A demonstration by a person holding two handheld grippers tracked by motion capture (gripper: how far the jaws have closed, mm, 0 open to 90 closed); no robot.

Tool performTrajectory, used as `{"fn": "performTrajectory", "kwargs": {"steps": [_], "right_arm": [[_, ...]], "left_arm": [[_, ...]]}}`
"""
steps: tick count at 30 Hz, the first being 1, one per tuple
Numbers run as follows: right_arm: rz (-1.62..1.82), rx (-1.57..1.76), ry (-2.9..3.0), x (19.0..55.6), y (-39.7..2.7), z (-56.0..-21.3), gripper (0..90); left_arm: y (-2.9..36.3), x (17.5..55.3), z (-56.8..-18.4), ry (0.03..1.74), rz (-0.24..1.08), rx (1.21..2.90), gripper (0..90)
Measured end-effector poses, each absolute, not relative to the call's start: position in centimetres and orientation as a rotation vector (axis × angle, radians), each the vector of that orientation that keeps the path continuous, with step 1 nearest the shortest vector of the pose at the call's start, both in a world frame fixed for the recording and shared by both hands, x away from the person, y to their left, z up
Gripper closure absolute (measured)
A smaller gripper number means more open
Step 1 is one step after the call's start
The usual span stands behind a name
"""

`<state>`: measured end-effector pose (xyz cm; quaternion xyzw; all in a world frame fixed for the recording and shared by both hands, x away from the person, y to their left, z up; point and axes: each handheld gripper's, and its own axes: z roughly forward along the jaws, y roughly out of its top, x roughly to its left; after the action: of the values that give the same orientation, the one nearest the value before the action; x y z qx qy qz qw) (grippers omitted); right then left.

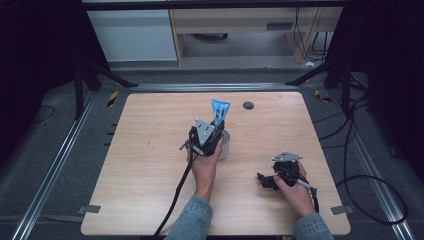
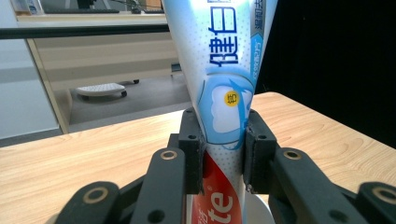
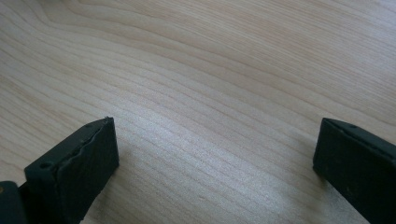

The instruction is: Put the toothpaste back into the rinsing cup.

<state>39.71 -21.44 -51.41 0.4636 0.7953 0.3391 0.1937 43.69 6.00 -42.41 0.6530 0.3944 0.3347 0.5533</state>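
Observation:
A blue, white and red toothpaste tube (image 2: 224, 93) stands upright between the jaws of my left gripper (image 2: 223, 149), which is shut on it. From above, the tube (image 1: 219, 111) rises out of a white cup (image 1: 223, 144) near the table's middle, with the left gripper (image 1: 218, 128) gripping it just over the cup's rim. My right gripper (image 1: 263, 181) rests low at the table's front right, pointing left. Its jaws stand wide apart over bare wood in the right gripper view (image 3: 215, 154), with nothing between them.
The wooden table (image 1: 150, 150) has a small dark round disc (image 1: 248, 105) near its far edge. Black cables trail off the front edge and lie on the floor at the right. A pale cabinet stands beyond the table.

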Motion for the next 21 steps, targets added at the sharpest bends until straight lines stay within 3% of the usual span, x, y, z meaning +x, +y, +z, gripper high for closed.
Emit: {"fn": "performTrajectory", "kwargs": {"steps": [21], "right_arm": [[0.951,1.301,2.231,39.71,-21.44,-51.4,0.4]], "left_arm": [[6.14,44.14,-43.39,0.984,0.742,1.594,72.5]]}}
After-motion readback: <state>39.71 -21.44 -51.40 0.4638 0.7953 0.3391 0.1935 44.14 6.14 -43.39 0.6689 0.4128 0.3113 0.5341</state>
